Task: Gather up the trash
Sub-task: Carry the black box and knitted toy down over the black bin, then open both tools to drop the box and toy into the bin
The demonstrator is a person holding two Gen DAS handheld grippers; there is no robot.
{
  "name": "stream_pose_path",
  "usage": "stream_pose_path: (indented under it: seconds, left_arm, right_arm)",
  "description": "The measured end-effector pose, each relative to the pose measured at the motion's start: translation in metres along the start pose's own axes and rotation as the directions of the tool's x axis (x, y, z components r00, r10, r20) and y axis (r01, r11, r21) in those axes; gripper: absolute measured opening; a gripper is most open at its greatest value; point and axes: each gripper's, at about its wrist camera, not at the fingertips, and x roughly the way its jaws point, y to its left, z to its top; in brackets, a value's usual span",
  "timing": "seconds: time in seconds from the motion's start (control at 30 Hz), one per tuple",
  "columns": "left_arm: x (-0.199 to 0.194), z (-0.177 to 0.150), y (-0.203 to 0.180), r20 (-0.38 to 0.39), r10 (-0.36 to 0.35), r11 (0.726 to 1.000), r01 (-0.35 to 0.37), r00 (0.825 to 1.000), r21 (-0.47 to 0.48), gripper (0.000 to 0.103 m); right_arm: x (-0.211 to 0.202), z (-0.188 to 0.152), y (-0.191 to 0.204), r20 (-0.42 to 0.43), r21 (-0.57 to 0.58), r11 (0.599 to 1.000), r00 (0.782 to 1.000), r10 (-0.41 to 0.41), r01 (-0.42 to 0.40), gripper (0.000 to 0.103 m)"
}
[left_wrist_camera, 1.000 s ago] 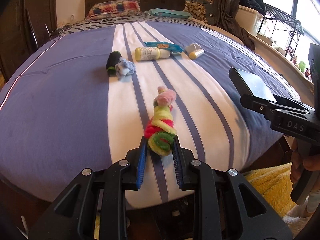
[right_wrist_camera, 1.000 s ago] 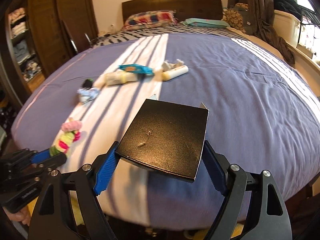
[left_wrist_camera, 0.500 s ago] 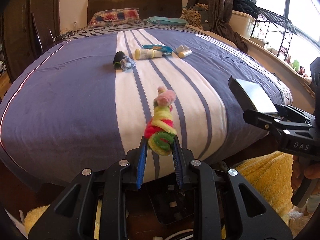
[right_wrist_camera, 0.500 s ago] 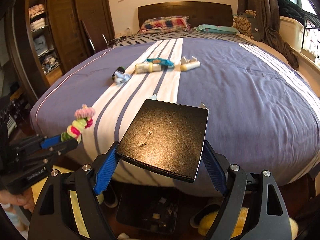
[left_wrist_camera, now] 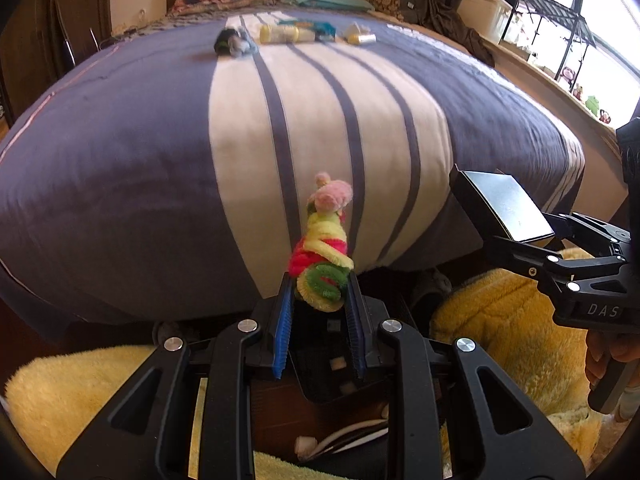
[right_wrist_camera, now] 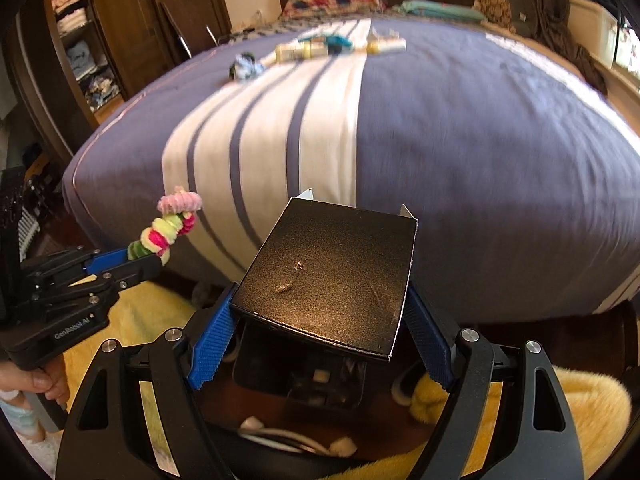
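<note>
The left gripper [left_wrist_camera: 320,300] is clamped on a twist of fuzzy pipe cleaners [left_wrist_camera: 324,252] in pink, yellow, red and green, held in the air just off the foot edge of the bed [left_wrist_camera: 120,152], above a dark bin [left_wrist_camera: 328,376] on the floor that already has a few small pale scraps in it. To its right, the right gripper [right_wrist_camera: 320,332] has its jaws spread wide around a flat black box [right_wrist_camera: 336,276], pads pressing its two sides, also off the foot edge and over the same bin [right_wrist_camera: 304,384]. So two pieces look collected and close to being dropped, though neither is released yet. Left on the bed, near the headboard edge on the white stripes, are a dark roll with a bluish crumpled wad [left_wrist_camera: 234,42], a pale bottle [left_wrist_camera: 280,34], a blue wrapper [left_wrist_camera: 324,30] and a small yellow tube [left_wrist_camera: 362,38], so by my reckoning most of the job remains.
</note>
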Motion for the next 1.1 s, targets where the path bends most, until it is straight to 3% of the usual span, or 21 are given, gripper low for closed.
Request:
stream_pose_path:
  seconds: [0.3, 0.73, 0.9, 1.07, 1.1]
  left_arm:
    - [0.046, -0.029, 0.001, -0.147, -0.018, 1.000, 0.017, 0.989, -0.008, 0.023]
    - [0.106, -0.049, 0.000, -0.335, -0.064, 0.998, 0.058, 0.940, -0.027, 0.023]
    - [0.120, -0.052, -0.004, -0.373, -0.077, 0.997, 0.065, 0.925, -0.043, 0.024]
    - [0.131, -0.051, 0.002, -0.402, -0.095, 0.995, 0.073, 0.911, -0.071, 0.025]
    - [0.132, -0.051, 0.003, -0.407, -0.094, 0.995, 0.069, 0.909, -0.075, 0.033]
  right_arm:
    - [0.045, -0.025, -0.003, -0.164, 0.059, 0.997, 0.984, 0.063, -0.054, 0.081]
    - [0.102, -0.042, 0.000, -0.336, 0.090, 0.995, 0.939, 0.075, -0.047, 0.081]
    - [0.118, -0.044, -0.002, -0.367, 0.110, 0.993, 0.926, 0.084, -0.047, 0.081]
    - [0.122, -0.038, -0.006, -0.362, 0.119, 0.992, 0.929, 0.082, -0.041, 0.083]
    - [0.123, -0.034, -0.006, -0.359, 0.119, 0.992, 0.930, 0.081, -0.040, 0.084]
